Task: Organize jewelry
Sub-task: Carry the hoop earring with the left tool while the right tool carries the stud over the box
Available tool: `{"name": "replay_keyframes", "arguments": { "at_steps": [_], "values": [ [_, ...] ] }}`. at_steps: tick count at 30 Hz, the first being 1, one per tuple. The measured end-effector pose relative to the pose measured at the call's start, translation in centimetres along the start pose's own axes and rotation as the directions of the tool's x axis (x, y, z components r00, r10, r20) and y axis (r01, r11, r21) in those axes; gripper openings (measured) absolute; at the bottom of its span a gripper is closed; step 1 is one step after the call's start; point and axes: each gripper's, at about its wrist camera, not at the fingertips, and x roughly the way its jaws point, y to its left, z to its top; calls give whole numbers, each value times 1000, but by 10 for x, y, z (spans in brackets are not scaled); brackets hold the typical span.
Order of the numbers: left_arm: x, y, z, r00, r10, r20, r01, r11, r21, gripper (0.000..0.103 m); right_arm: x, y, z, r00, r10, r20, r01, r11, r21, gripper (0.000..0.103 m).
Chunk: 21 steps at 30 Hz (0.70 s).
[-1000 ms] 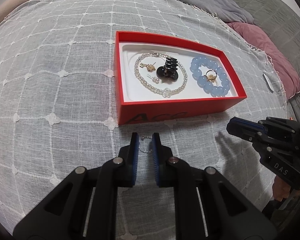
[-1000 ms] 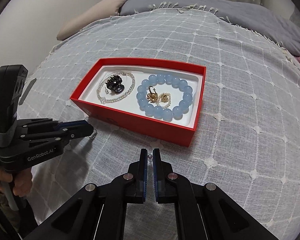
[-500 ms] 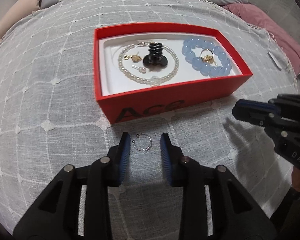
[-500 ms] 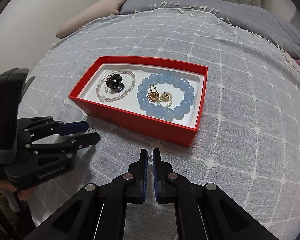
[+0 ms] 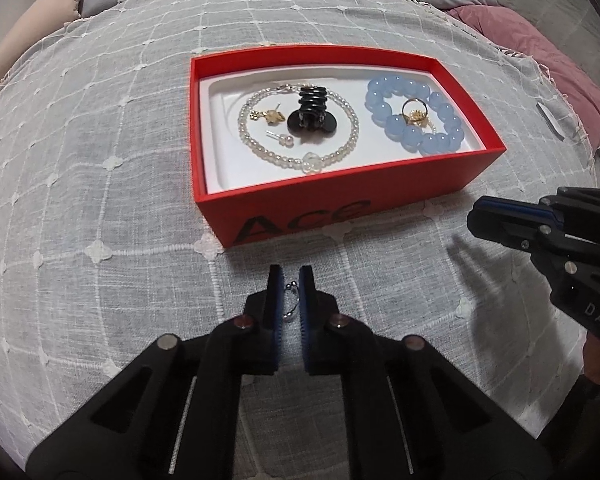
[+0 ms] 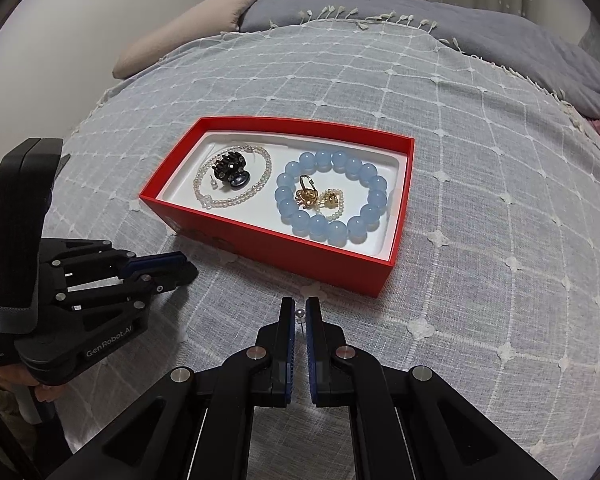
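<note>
Bedspread [image 5: 100, 160], ring [image 5: 291, 300] seemingly between hand-held gripper [image 5: 290, 276]

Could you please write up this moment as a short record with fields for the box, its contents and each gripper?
surface: grey checked cloth
box: red box, open, white lining
box left side: clear bead bracelet ringing black hair claw, gold earring, pearl stud
box right side: blue bead bracelet around gold ring
left gripper: just closed on small beaded hoop
right gripper: shut on pearl stud earring, in front of box
</note>
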Motion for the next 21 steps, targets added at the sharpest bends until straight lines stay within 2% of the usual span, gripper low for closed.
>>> {"name": "replay_keyframes", "arguments": {
  "at_steps": [11,21],
  "values": [
    [-13,6,0,999,-31,21,32,999,-24,5,-3,-1,2,1000,-5,5,5,1000,-1,5],
    [-17,10,1,999,-32,28,33,999,-42,3,-2,0,2,1000,-7,4,7,1000,-2,5]
  ]
}}
